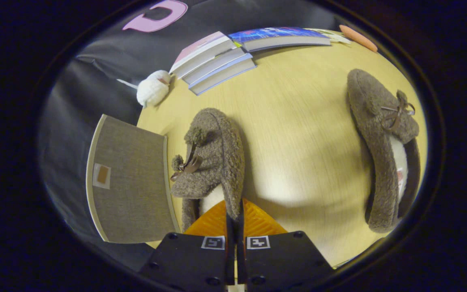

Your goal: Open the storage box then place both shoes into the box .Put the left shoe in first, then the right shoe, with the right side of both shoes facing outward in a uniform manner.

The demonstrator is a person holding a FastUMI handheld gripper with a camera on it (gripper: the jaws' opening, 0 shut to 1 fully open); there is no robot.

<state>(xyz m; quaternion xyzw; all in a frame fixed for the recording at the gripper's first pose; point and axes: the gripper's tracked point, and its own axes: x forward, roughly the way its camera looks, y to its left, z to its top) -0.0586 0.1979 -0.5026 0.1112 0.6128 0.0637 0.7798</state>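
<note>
Fuzzy brown wool fills your claw (235,219): its fingers are pinched together on the heel edge of one shoe (211,158), held tilted on its side just right of the storage box (132,182). By my reading no shoe is boxed yet. The other shoe (383,142) waits far right on the surface (298,142).
</note>
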